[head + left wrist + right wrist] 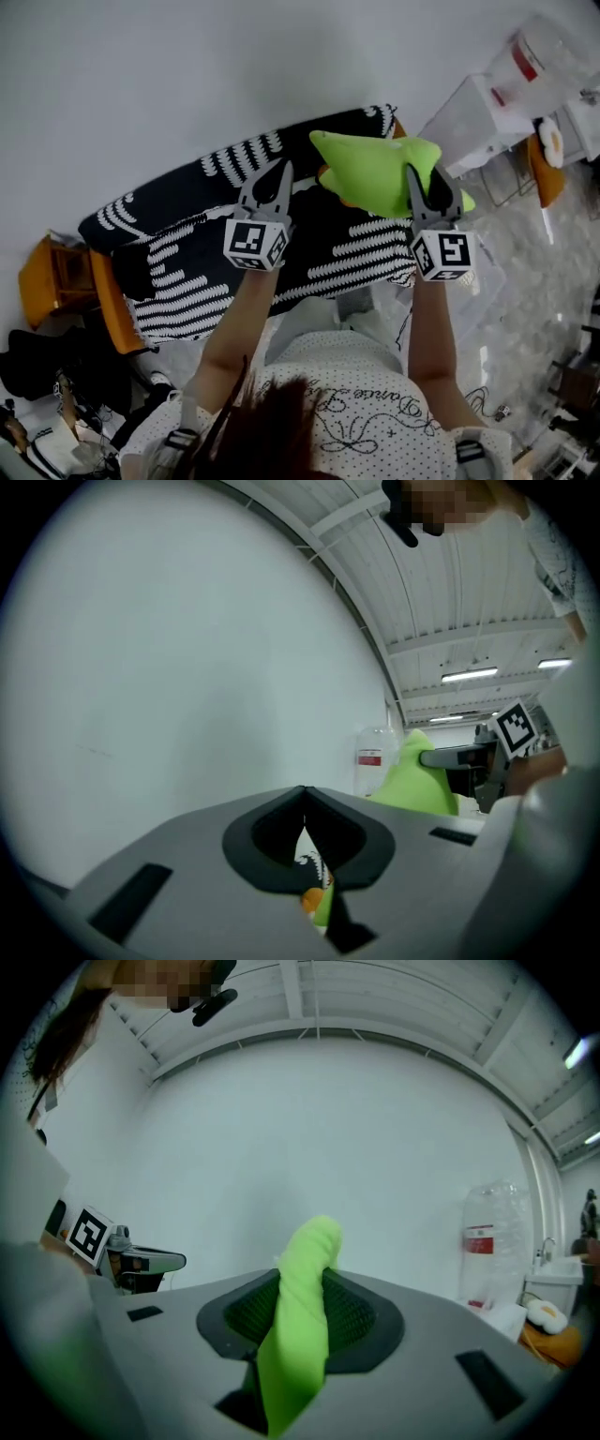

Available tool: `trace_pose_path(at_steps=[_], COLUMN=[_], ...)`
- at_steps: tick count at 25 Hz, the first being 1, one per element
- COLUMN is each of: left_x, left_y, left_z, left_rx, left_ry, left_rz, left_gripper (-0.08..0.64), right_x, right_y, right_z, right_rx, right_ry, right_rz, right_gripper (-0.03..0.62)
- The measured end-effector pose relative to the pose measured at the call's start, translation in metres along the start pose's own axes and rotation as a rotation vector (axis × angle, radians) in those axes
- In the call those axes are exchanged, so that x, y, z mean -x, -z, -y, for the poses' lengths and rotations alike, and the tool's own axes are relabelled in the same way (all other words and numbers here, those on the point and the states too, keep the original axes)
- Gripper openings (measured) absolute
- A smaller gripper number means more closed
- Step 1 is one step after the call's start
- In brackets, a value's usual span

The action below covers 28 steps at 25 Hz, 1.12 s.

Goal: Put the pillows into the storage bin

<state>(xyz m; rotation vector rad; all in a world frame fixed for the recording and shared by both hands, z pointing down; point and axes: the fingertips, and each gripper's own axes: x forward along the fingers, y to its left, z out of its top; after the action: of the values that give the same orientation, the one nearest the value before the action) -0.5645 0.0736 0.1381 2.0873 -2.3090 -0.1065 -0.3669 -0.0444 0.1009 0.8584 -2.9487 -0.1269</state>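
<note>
Both arms reach straight out ahead, forearms side by side, claws pointing level. The right claw [413, 178] is clenched on a fold of the green pillow [370, 171], and the bulk of the pillow bunches just to the left of its jaws, over the black-and-white patterned cloth [187, 272]. The left claw [283, 169] is squeezed tight on nothing, just to the pillow's left.
</note>
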Motion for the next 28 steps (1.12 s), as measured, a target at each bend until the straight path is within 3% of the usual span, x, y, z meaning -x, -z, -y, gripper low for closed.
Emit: trace_pose_path(at_steps=[6, 15, 20, 28], left_x=[-0.036, -0.045, -0.038, -0.051], left_y=[0.001, 0.012, 0.023, 0.039], left_z=[0.115, 0.318, 0.430, 0.557], left_rx=[-0.004, -0.036, 0.001, -0.006], left_ry=[0.176, 0.356, 0.458, 0.646], left_rz=[0.007, -0.003, -0.014, -0.032], left_gripper=[0.003, 0.003, 0.003, 0.003], right_x=[0.103, 0.310, 0.411, 0.511], right_y=[0.011, 0.029, 0.046, 0.074], right_z=[0.072, 0.170, 0.219, 0.277], right_rx=[-0.012, -0.004, 0.012, -0.031], right_ry=[0.170, 0.380, 0.474, 0.642], right_rz=[-0.003, -0.017, -0.059, -0.070], right_gripper=[0.141, 0.141, 0.141, 0.142])
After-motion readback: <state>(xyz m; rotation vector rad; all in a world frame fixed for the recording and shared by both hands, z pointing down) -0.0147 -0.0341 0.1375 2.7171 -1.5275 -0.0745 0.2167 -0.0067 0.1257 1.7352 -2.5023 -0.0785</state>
